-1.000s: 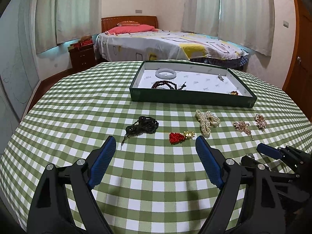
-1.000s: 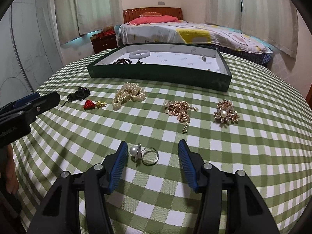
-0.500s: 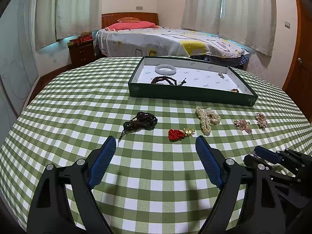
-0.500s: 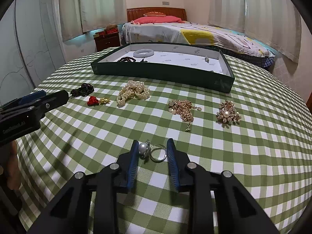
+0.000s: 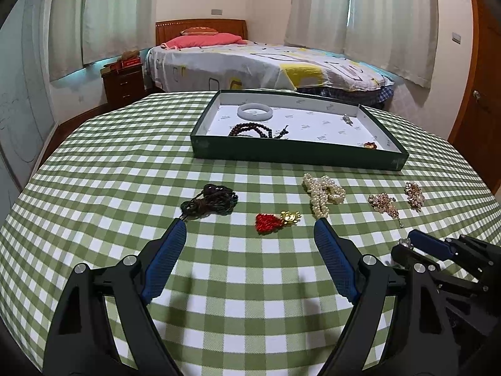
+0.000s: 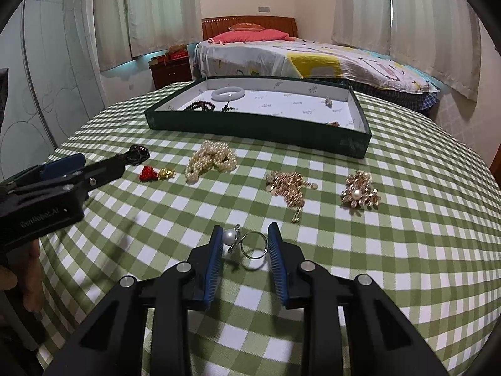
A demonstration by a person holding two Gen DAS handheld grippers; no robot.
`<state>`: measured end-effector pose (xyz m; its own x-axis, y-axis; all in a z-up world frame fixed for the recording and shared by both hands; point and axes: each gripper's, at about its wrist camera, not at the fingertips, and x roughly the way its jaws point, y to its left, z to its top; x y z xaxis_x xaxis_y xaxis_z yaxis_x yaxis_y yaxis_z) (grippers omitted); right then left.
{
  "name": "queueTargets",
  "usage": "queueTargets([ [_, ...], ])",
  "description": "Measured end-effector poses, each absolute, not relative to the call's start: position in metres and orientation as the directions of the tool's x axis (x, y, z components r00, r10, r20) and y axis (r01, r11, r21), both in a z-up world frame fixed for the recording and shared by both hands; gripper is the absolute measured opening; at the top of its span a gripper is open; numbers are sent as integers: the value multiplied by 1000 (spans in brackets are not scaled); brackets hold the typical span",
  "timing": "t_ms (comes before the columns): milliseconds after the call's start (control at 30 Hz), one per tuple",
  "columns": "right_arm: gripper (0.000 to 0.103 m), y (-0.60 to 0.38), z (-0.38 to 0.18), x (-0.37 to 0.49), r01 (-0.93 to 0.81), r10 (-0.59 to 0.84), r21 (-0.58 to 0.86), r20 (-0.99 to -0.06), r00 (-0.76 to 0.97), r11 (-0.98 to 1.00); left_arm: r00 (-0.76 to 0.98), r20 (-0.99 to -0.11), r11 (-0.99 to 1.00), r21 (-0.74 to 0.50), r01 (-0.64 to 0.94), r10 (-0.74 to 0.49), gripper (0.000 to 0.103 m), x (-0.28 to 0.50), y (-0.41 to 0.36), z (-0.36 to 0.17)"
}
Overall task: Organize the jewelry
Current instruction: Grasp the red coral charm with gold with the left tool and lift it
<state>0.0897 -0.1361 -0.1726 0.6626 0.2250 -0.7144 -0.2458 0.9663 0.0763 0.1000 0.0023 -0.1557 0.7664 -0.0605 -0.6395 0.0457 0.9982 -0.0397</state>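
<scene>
My right gripper (image 6: 245, 244) is shut on a silver pearl ring (image 6: 230, 236): the left pad touches the pearl and the right pad touches the band, just above the checked cloth. From the left wrist view it (image 5: 410, 241) shows at the lower right with the ring at its tip. The left gripper (image 5: 249, 228) hangs open over the table, a red and gold charm (image 5: 269, 221) just ahead of its fingers. A pearl necklace (image 5: 322, 192), black cord (image 5: 213, 202), gold chain (image 6: 288, 186) and brooch (image 6: 360, 191) lie loose.
A dark green tray (image 5: 281, 156) at the far side holds a pale bangle (image 5: 254, 111), dark beads (image 5: 250, 131) and two small pieces. The round table (image 5: 94, 188) drops off at its edges. A bed and a nightstand stand beyond.
The right jaws have come together on the pearl ring, which lay loose between them a second ago. The left gripper has stayed open and hardly shifted.
</scene>
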Motion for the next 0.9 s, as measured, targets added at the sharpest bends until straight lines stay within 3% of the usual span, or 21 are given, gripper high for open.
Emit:
queueTargets([
  [267, 30, -148, -163, 106, -221, 226, 100, -702, 675, 970, 741, -668, 998, -28, 61, -64, 81, 118, -4, -163],
  [367, 30, -151, -163, 112, -213, 229, 111, -702, 675, 971, 723, -687, 997, -30, 65, -68, 76, 127, -5, -168],
  [433, 30, -153, -163, 115, -209, 230, 117, -703, 673, 971, 705, -705, 997, -35, 72, -76, 66, 134, -5, -172],
  [600, 30, -156, -166, 120, -203, 235, 130, -708, 666, 970, 671, -735, 995, -51, 87, -97, 52, 144, -6, -181],
  [700, 30, -157, -167, 120, -202, 236, 134, -710, 663, 970, 654, -747, 993, -72, 98, -118, 35, 146, -5, -184],
  [833, 30, -158, -167, 120, -197, 234, 135, -712, 663, 971, 650, -747, 990, -94, 107, -142, 19, 147, -3, -185],
  [900, 30, -158, -167, 120, -197, 233, 134, -711, 663, 971, 650, -746, 989, -96, 108, -144, 16, 146, -3, -185],
])
